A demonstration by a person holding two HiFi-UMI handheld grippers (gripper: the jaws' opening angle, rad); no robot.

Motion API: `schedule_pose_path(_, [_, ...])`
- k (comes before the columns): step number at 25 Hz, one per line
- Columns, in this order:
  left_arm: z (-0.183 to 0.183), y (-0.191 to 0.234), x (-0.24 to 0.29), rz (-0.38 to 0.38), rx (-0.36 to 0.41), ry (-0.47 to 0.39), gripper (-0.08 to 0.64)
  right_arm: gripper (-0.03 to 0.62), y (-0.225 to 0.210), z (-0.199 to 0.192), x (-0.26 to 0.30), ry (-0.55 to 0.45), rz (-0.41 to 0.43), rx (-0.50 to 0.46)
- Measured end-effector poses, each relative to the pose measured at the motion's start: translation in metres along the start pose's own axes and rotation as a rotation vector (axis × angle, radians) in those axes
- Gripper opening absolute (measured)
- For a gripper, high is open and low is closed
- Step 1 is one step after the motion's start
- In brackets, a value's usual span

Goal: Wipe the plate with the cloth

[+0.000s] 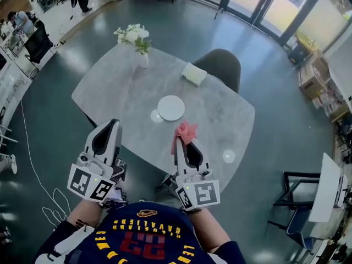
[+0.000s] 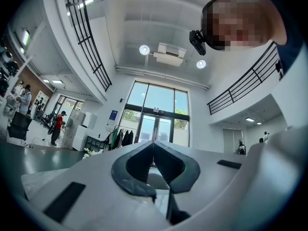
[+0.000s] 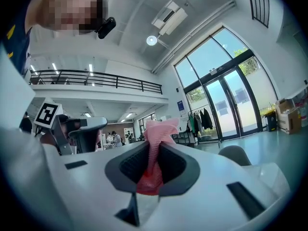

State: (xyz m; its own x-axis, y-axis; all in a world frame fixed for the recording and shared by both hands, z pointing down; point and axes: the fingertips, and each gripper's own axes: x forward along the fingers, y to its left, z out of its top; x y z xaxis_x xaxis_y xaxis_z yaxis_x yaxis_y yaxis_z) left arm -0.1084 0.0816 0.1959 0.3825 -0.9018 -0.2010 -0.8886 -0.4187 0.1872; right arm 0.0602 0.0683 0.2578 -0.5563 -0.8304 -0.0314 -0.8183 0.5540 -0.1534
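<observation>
Clamping cloth (image 1: 186, 130), right gripper (image 1: 182, 144); left gripper (image 1: 114, 124) jaws closed empty; plate (image 1: 171, 108) seen only overhead.

We can read only the print on the person's shirt (image 1: 144, 236), nearest us and upside down in the head view: "CAVALIERS" in yellow letters, with a red "23". The square markers (image 1: 89, 182) on the left gripper (image 1: 113, 123) and right gripper (image 1: 185, 143) carry black-and-white patterns, no letters. The blue sign (image 2: 113, 115) left of the far glass doors (image 2: 156, 126) is too small to read.
</observation>
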Motion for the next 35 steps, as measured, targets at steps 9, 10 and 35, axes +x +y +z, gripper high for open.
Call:
schedule_pose_path(9, [-0.044, 0.003, 0.076, 0.009, -0.024, 0.078, 0.005, 0.046, -0.076, -0.008, 0.046, 0.014, 0.0, 0.02])
schedule_pose_path(10, [-0.054, 0.005, 0.084, 0.004, -0.043, 0.106, 0.005, 0.046, -0.083, -0.011, 0.051, 0.021, -0.005, 0.019])
schedule_pose_path(35, [-0.348, 0.147, 0.186, -0.034, -0.566, 0.824, 0.006, 0.046, -0.157, -0.143, 0.19, 0.262, -0.155, 0.1])
